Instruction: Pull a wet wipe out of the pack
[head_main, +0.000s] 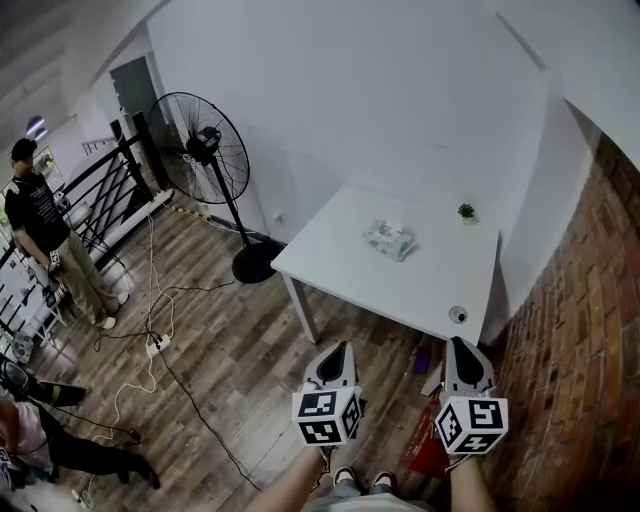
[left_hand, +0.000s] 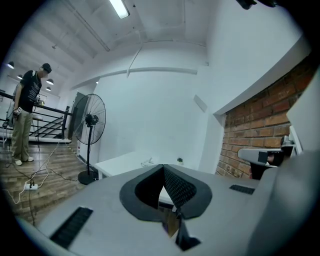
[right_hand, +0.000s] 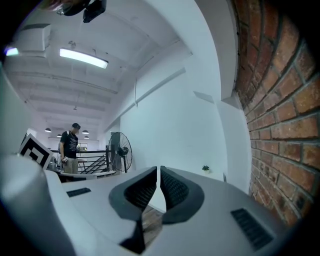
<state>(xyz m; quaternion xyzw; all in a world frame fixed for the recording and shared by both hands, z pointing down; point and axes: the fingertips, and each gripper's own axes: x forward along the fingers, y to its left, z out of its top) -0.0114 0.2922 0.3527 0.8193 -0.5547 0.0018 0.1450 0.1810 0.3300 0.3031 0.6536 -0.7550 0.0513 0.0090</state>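
The wet wipe pack (head_main: 390, 240) lies near the middle of the white table (head_main: 350, 255), well ahead of both grippers. In the left gripper view it is a small pale shape (left_hand: 147, 162) on the distant table (left_hand: 122, 161). My left gripper (head_main: 343, 347) is held over the wooden floor short of the table's near edge, jaws shut with nothing between them (left_hand: 163, 166). My right gripper (head_main: 459, 342) hangs beside it near the table's near right corner, jaws closed together and empty (right_hand: 158, 169).
A small potted plant (head_main: 466, 211) stands at the table's far side and a round object (head_main: 458, 314) near its front right corner. A standing fan (head_main: 205, 150) and floor cables (head_main: 150, 340) are to the left. A brick wall (head_main: 580, 330) runs on the right. A person (head_main: 45, 240) stands far left.
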